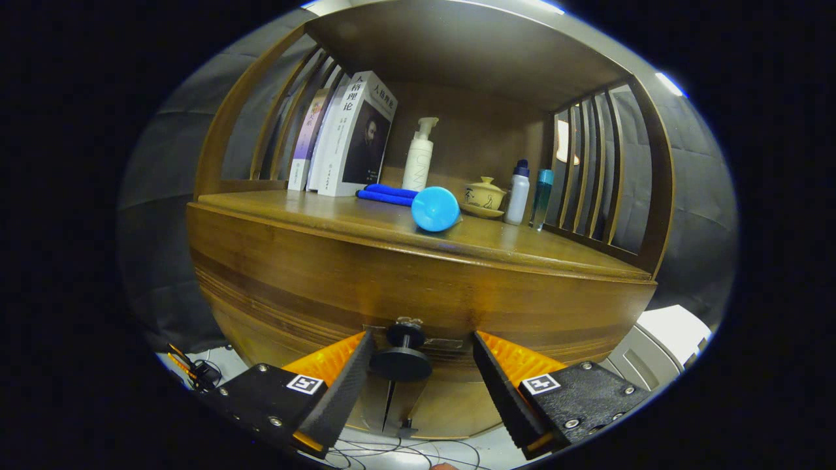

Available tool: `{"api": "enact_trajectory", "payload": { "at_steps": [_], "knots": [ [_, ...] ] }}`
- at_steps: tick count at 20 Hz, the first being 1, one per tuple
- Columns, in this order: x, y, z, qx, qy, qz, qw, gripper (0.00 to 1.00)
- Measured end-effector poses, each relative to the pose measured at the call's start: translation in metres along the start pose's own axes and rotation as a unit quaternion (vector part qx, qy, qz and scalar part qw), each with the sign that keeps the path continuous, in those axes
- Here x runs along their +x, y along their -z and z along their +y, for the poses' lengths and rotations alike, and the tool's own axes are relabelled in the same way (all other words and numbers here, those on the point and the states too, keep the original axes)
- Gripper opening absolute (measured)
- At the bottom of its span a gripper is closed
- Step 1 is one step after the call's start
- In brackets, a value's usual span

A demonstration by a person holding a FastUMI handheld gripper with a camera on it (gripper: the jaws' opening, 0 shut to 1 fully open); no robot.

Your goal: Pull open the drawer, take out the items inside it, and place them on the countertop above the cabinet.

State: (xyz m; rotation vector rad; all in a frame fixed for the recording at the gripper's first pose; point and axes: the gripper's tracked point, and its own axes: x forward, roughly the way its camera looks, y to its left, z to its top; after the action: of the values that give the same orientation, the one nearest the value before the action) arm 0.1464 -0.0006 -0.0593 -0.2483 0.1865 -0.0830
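A wooden cabinet fills the view, with its drawer front (418, 287) closed. A round black knob (401, 356) sticks out of the drawer front, low down. My gripper (423, 346) is open, and the knob sits between its fingers, close to the left finger (346, 385), with a wider gap to the right finger (499, 385). Neither finger presses on the knob. The countertop (313, 215) above the drawer carries a blue ball-like item (435, 209) near its front edge. What lies inside the drawer is hidden.
At the back of the countertop stand books (346, 137), a white pump bottle (418, 156), a folded blue cloth (386, 194), a small lidded teacup (484, 194) and two small bottles (528, 192). Slatted wooden sides (591, 170) and a top shelf enclose it. Cables (196, 372) lie on the floor.
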Motion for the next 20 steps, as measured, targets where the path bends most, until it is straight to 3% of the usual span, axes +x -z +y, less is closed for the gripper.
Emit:
{"api": "enact_trajectory", "payload": {
  "at_steps": [3, 8, 20],
  "knots": [
    [0.002, 0.0, 0.001, -0.003, 0.004, -0.005, 1.0, 0.95],
    [-0.013, -0.009, -0.003, 0.004, -0.022, -0.017, 1.0, 0.95],
    [-0.114, -0.051, -0.009, 0.078, -0.069, -0.056, 0.993, 0.95]
  ]
}}
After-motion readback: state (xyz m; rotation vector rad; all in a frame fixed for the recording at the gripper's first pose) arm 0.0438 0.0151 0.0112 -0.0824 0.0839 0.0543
